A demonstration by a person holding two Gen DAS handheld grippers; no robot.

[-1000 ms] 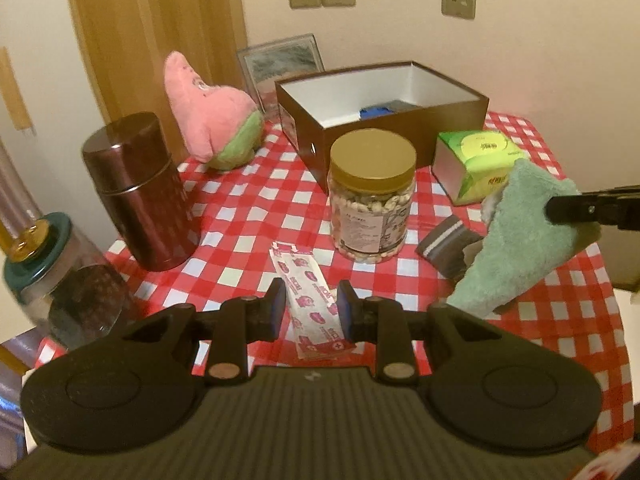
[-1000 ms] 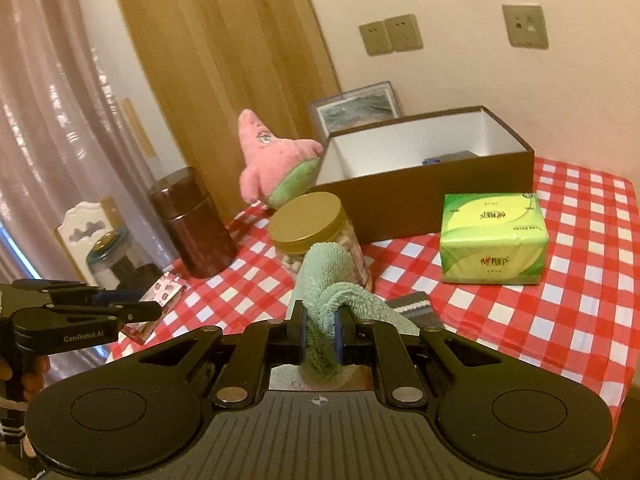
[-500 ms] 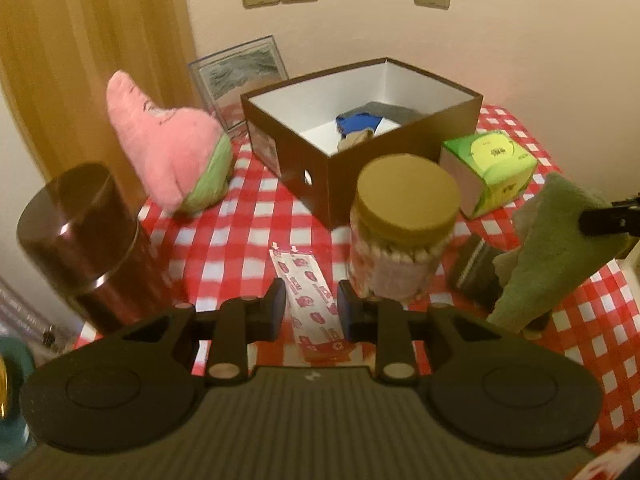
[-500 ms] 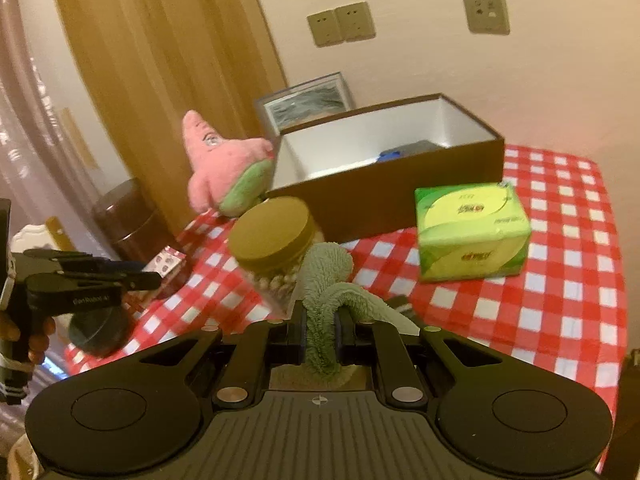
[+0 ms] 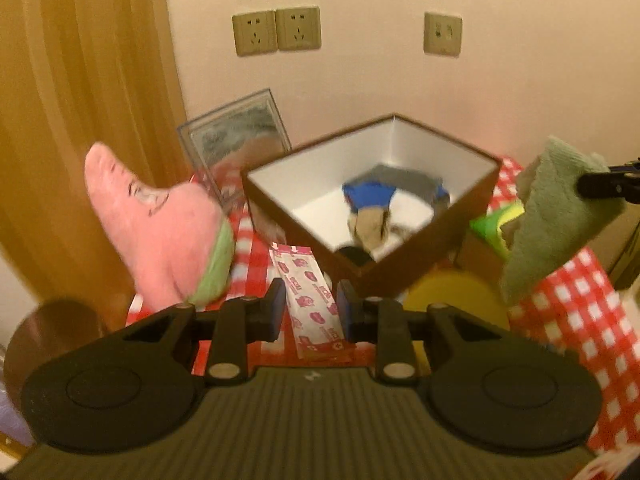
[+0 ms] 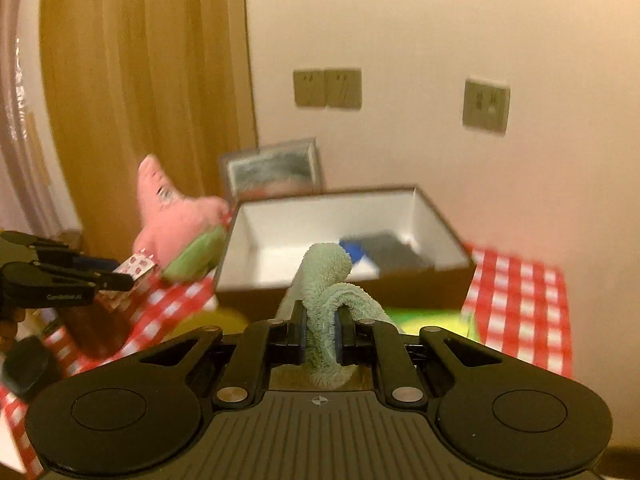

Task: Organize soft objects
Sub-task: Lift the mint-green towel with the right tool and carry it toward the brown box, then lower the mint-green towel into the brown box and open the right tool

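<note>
The right gripper (image 6: 319, 338) is clamped on a fuzzy pale-green cloth (image 6: 326, 280), lifted just in front of the open brown cardboard box with white inside (image 6: 438, 210). The left gripper (image 5: 311, 309) grips a flat pink-printed sachet (image 5: 314, 306). In the box lie a blue and grey folded garment (image 5: 384, 190) and a beige soft item (image 5: 370, 226). A pink star-shaped plush toy (image 5: 160, 224) sits left of the box on the red-checked tablecloth (image 5: 580, 304).
</note>
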